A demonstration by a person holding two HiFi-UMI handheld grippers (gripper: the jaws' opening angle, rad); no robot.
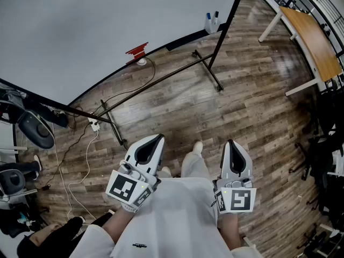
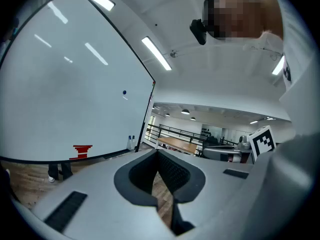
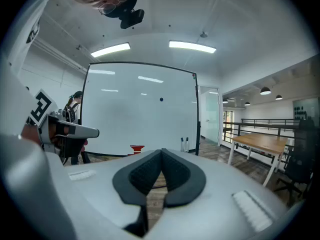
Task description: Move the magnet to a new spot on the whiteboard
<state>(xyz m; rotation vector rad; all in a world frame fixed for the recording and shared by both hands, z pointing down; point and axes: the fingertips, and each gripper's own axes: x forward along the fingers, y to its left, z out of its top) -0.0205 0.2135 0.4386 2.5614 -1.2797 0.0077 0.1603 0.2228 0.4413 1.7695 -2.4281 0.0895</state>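
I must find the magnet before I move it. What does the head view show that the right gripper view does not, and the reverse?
Only the head view: a white power strip on the floor below the whiteboard. Only the right gripper view: the small dark magnet high on the whiteboard, and the ceiling lights. Both: the whiteboard, the red item on its ledge, the markers and the wooden table.

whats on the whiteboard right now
One small dark magnet sits on the whiteboard, right of centre. A red object and two markers stand along its bottom edge. Whatever is behind the board is hidden.
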